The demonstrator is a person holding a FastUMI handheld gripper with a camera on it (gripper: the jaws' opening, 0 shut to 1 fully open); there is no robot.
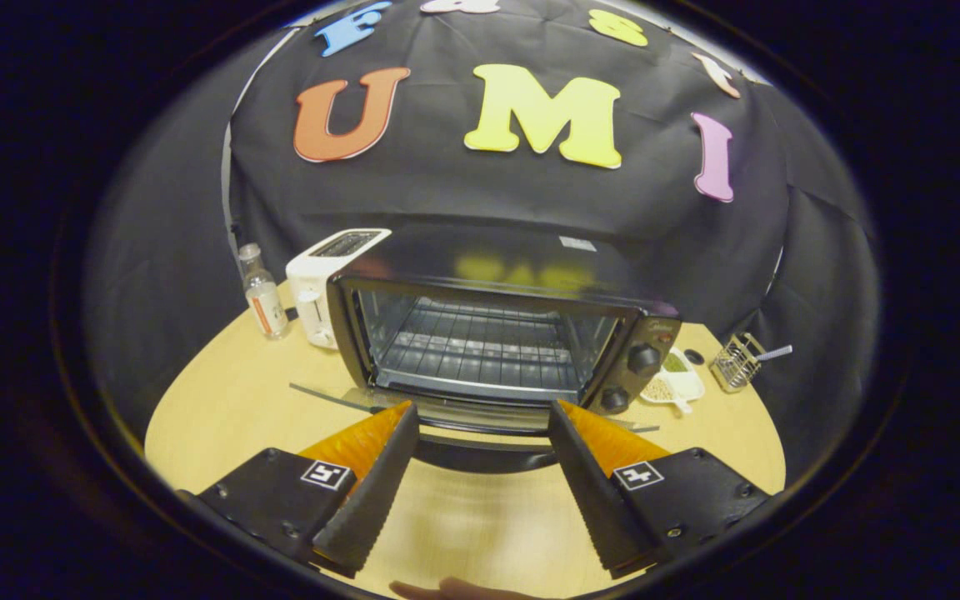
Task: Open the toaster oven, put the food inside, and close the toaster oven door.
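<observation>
A black toaster oven (605, 287) stands on the wooden table (222, 392), just ahead of my fingers. Its glass door (480, 417) is folded down flat, with the dark handle (484, 454) lying between my fingertips. The wire rack (480, 346) inside is bare. My gripper (482, 410) is open, its fingers spread wide to either side of the door handle and pressing on nothing. No food is between the fingers.
A white slot toaster (317, 283) and a small clear bottle (263, 296) stand left of the oven. Right of it sit a white dish of grains (676, 385) and a wire holder with a utensil (737, 360). A person's fingertip (447, 590) peeks in below the fingers.
</observation>
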